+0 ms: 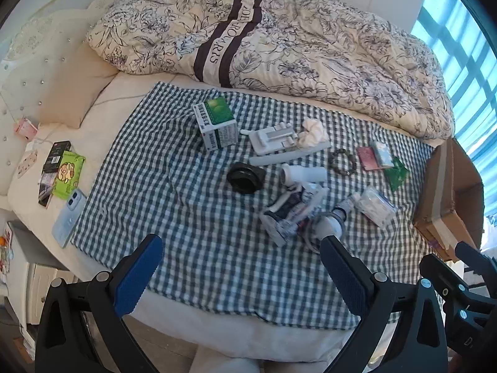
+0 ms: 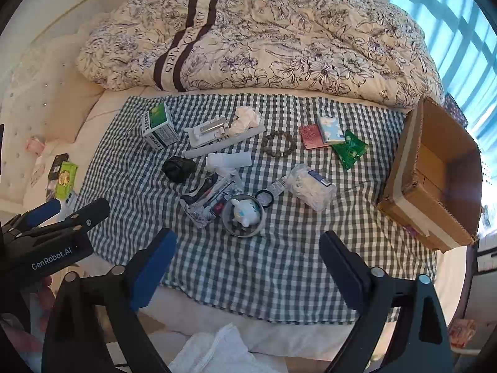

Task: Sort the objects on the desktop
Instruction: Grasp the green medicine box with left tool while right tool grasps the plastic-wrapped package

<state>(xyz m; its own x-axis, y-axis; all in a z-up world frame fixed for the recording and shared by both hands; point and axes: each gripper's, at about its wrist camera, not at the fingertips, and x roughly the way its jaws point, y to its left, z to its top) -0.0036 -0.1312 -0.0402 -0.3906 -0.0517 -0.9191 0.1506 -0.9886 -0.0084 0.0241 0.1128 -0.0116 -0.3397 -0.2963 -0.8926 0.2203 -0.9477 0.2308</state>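
A checked cloth (image 1: 192, 217) (image 2: 279, 264) on the bed holds scattered small items: a green-and-white box (image 1: 216, 126) (image 2: 159, 128), a white holder (image 1: 273, 140) (image 2: 211, 133), a black pouch (image 1: 245, 177) (image 2: 178, 168), a bead bracelet (image 1: 343, 163) (image 2: 279, 144), a round white figure dish (image 2: 243, 216), a clear bag of white things (image 2: 310, 188) and a green packet (image 2: 351, 149). An open cardboard box (image 2: 435, 174) (image 1: 450, 199) stands at the cloth's right edge. My left gripper (image 1: 240, 275) and right gripper (image 2: 248, 267) are both open and empty, near the cloth's front edge.
A rumpled floral duvet (image 1: 279, 40) (image 2: 264, 37) lies behind the cloth. A pale blue phone (image 1: 68, 217), a green snack pack (image 1: 68, 174) and a black box (image 1: 56, 155) lie left of the cloth. A white towel (image 2: 223, 354) lies below the bed's front edge.
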